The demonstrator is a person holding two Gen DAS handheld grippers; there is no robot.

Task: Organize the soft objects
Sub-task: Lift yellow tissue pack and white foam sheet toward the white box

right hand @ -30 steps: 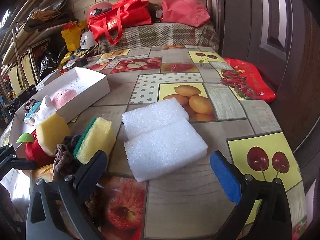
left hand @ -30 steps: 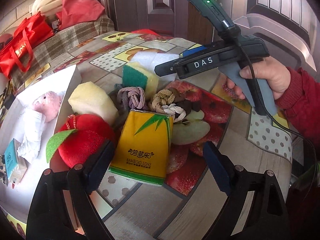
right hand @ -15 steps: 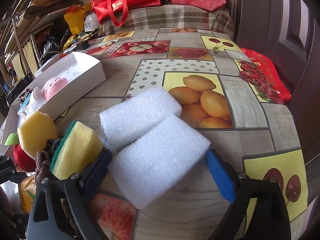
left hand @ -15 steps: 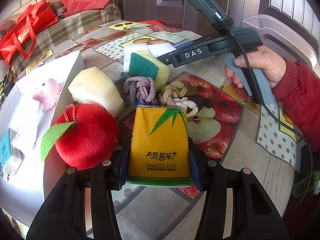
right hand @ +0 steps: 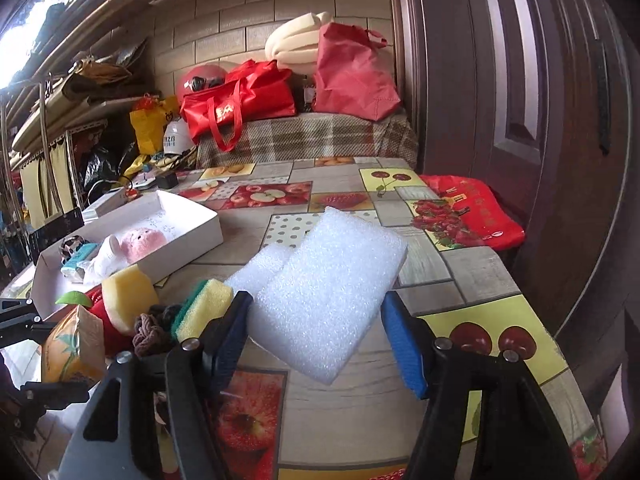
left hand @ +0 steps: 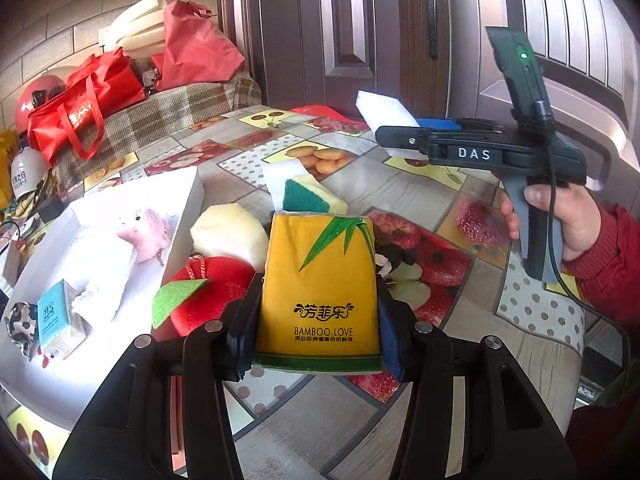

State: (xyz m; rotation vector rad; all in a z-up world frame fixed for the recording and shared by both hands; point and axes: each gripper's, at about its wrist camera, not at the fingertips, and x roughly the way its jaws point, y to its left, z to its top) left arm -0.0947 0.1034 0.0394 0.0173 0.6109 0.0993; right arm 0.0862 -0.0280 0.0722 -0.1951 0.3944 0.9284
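Note:
My left gripper [left hand: 316, 320] is shut on a yellow tissue pack [left hand: 320, 276], held just above the fruit-patterned table. My right gripper [right hand: 316, 316] has a white foam block [right hand: 332, 280] between its pads. Its jaws are closing and the pads press the block's sides. The block is tilted and off the table, as the left wrist view shows [left hand: 380, 110]. A second foam block [right hand: 260, 268] lies flat behind it. Beside it sit a green-and-yellow sponge [left hand: 312, 196], a pale sponge [left hand: 228, 232], a red plush apple [left hand: 204, 292] and knotted hair ties [right hand: 150, 328].
A white box [left hand: 184, 216] at the left holds a pink plush [left hand: 144, 232], white cloth and a small blue pack [left hand: 56, 320]. Red bags [right hand: 240, 104] rest on a plaid bench behind the table. A dark door stands at the right. A hand [left hand: 572, 220] in a red sleeve holds the right gripper.
Both grippers went from open to closed, the left on the tissue pack and the right on the foam block. Both things have since been raised off the table.

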